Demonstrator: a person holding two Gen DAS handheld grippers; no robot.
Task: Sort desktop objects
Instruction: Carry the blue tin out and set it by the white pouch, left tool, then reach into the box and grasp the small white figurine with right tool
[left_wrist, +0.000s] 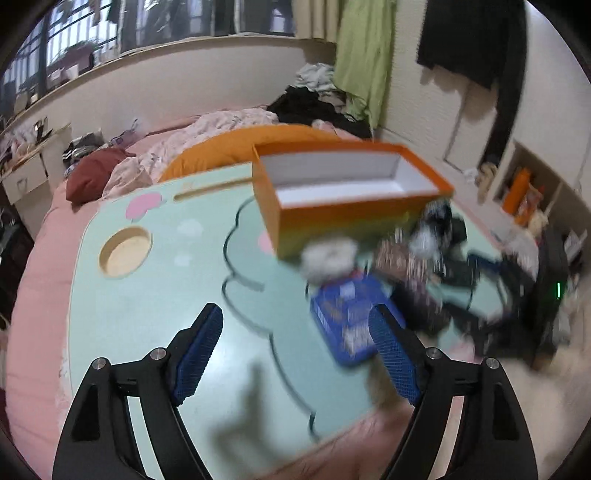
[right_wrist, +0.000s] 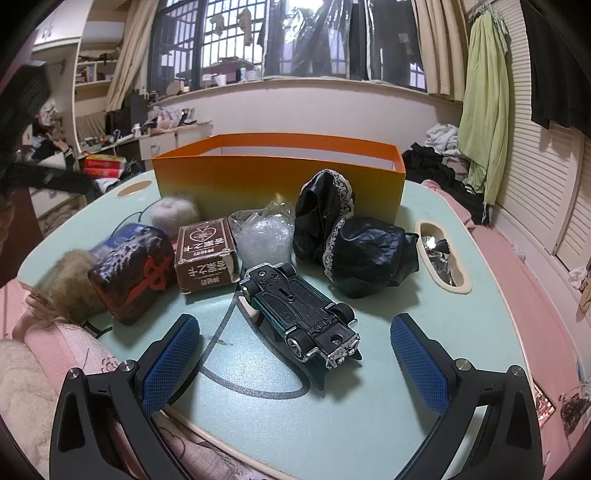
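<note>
Left gripper (left_wrist: 295, 354): jaws spread, nothing between the blue pads; view smeared by motion.
Right gripper (right_wrist: 295, 365): jaws spread, empty, hanging low over the pale green lap table (right_wrist: 369, 406).
Sorting bin: orange open-top cardboard box (right_wrist: 280, 181), appeared empty, at the far side of the table beyond both tools.
Nearest to right tool: black toy car lying upside down (right_wrist: 299, 310), just ahead, between the jaw lines, not touched.
Nearest to left tool: blue flat packet (left_wrist: 343, 317), just ahead by its right pad, blurred.
Step, judged: approach for a pick; nothing visibly sorted yet.
Next move, judged: choose one item, centre the jaws on it, clamp, carry to the box.
Count, right view: one box, one car, one brown printed carton (right_wrist: 207, 251), one dark block with a red mark (right_wrist: 133, 273), one black lace-trimmed cloth bundle (right_wrist: 351, 236), one clear crumpled plastic bag (right_wrist: 262, 236), two fuzzy balls: white (right_wrist: 173, 214), tan (right_wrist: 70, 280).
</note>
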